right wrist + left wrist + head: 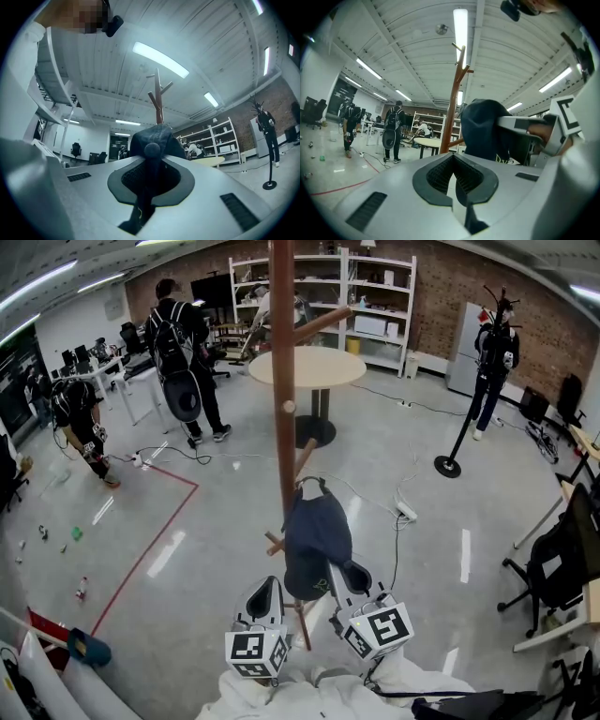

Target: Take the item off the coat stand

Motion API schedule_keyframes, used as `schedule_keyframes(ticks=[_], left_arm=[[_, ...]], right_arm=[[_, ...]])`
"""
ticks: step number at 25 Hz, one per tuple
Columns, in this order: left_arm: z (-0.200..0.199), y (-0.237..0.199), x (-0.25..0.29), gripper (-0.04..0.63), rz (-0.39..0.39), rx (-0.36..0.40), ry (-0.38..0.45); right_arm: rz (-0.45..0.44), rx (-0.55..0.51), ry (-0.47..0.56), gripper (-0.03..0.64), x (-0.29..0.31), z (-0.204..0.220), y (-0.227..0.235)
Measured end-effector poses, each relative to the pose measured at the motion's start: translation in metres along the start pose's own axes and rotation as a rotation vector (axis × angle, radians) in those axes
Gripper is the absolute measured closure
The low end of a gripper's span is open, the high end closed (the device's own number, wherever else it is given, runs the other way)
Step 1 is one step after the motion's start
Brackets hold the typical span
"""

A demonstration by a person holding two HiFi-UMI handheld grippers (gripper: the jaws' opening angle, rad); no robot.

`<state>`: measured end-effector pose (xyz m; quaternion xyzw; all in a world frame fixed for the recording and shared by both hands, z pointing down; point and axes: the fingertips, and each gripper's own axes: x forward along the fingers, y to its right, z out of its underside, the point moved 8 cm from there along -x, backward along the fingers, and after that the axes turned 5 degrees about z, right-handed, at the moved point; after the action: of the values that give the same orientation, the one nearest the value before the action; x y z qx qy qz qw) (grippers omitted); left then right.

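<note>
A wooden coat stand (pixel 283 381) rises in the middle of the head view. A dark navy cap (pixel 316 538) hangs beside its pole, strap loop up by a lower peg (pixel 304 458). My right gripper (pixel 349 570) is at the cap's lower right side, shut on its fabric. In the right gripper view the cap (pixel 157 138) fills the space between my jaws (pixel 151 157), with the stand (pixel 158 105) behind. My left gripper (pixel 267 585) sits just left of and below the cap, shut and holding nothing. In the left gripper view the cap (pixel 483 129) shows beyond my left gripper (pixel 452 161).
A round table (pixel 307 365) stands behind the coat stand. A power strip (pixel 406 513) and cables lie on the floor to the right. People stand at the left (pixel 183 352) and far right (pixel 495 352). An office chair (pixel 553 568) is at the right edge. Red tape (pixel 141 563) marks the floor.
</note>
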<state>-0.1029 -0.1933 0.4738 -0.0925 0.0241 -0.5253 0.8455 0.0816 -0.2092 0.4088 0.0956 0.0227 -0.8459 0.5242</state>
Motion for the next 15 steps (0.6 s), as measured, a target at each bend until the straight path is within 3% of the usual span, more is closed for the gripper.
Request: schedule_keyframes(ticks=[9,15], left_arm=[[0.002,0.004,0.003,0.594,-0.021,-0.004,-0.003],[0.006,0.010,0.004,0.594,-0.047,-0.016,-0.001]], right_arm=[[-0.010,0.019,-0.109,0.598,-0.017,0.042,-0.004],[-0.045,0.015,-0.103,0.598,-0.022,0.039,-0.002]])
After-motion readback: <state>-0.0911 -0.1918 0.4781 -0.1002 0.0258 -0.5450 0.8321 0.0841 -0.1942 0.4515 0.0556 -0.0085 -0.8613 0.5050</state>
